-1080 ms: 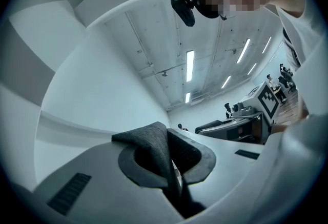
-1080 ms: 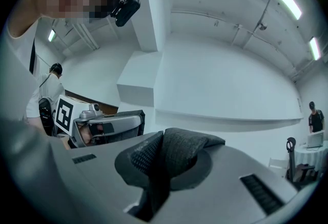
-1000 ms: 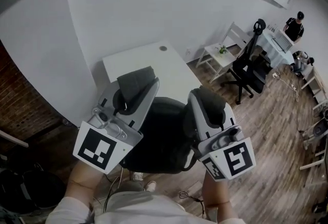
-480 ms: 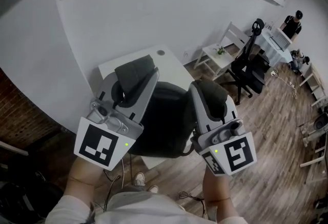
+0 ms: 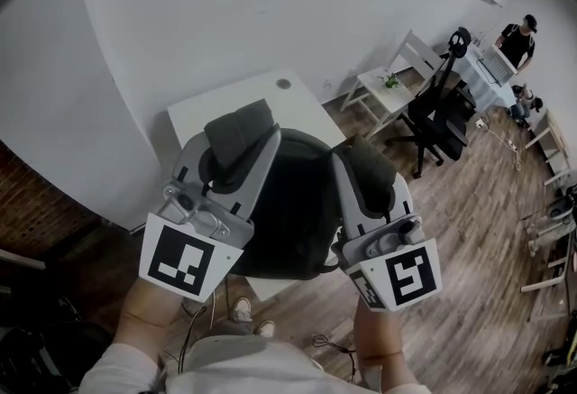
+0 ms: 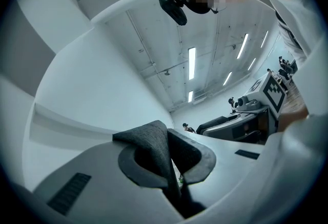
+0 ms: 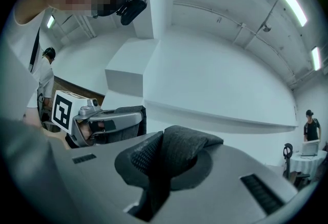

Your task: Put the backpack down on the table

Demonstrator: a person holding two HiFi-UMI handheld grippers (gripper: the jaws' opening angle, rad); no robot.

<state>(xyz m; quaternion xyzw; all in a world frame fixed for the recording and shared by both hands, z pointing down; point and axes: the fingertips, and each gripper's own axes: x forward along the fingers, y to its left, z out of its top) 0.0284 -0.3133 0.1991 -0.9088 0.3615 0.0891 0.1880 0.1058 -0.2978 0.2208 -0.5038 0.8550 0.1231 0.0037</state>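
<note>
Head view: black fabric backpack — rounded, slack — over white rectangular table.

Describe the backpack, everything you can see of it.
The backpack is black, of soft matte fabric, rounded and bulky. It hangs between the two grippers: the left gripper and the right gripper each pinch a padded, woven-looking fold of it in shut jaws. In the head view it overlaps the near end of the white table; whether it touches the tabletop cannot be told. No straps or zips can be made out.
</note>
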